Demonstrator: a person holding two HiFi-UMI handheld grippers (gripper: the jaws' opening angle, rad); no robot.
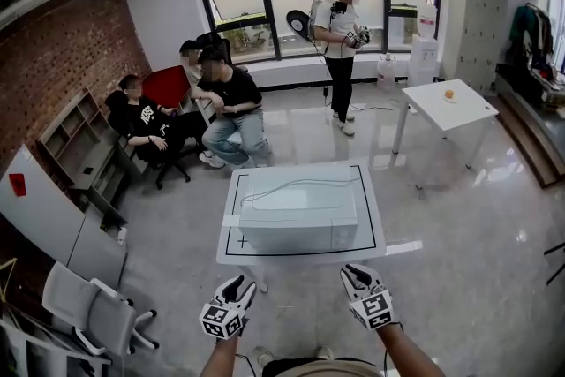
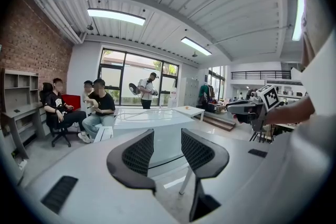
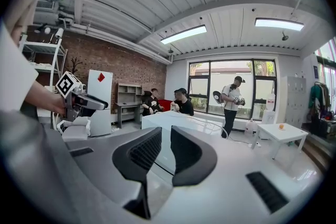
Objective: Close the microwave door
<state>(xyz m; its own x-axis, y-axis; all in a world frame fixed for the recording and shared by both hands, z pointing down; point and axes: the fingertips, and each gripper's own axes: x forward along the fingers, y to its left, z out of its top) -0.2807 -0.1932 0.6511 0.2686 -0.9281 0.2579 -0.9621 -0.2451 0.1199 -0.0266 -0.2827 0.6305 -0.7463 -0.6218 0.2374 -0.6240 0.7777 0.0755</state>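
A white microwave [image 1: 298,212] stands on a white table [image 1: 375,229] with a black outline, and a cable lies across its top. From above I cannot tell how its door stands. A small pale piece [image 1: 231,221] sticks out at its left side. My left gripper [image 1: 237,282] hovers short of the table's near edge, open and holding nothing; in the left gripper view [image 2: 167,136] the microwave [image 2: 167,147] shows between the jaws. My right gripper [image 1: 360,272] is level with it to the right, its jaws [image 3: 166,134] a narrow gap apart and empty.
Three people sit at the back left by a red chair [image 1: 168,86]. Another person [image 1: 342,49] stands at the window holding grippers. A small white table [image 1: 450,106] with an orange object is at the right. A white office chair [image 1: 93,309] stands at the lower left.
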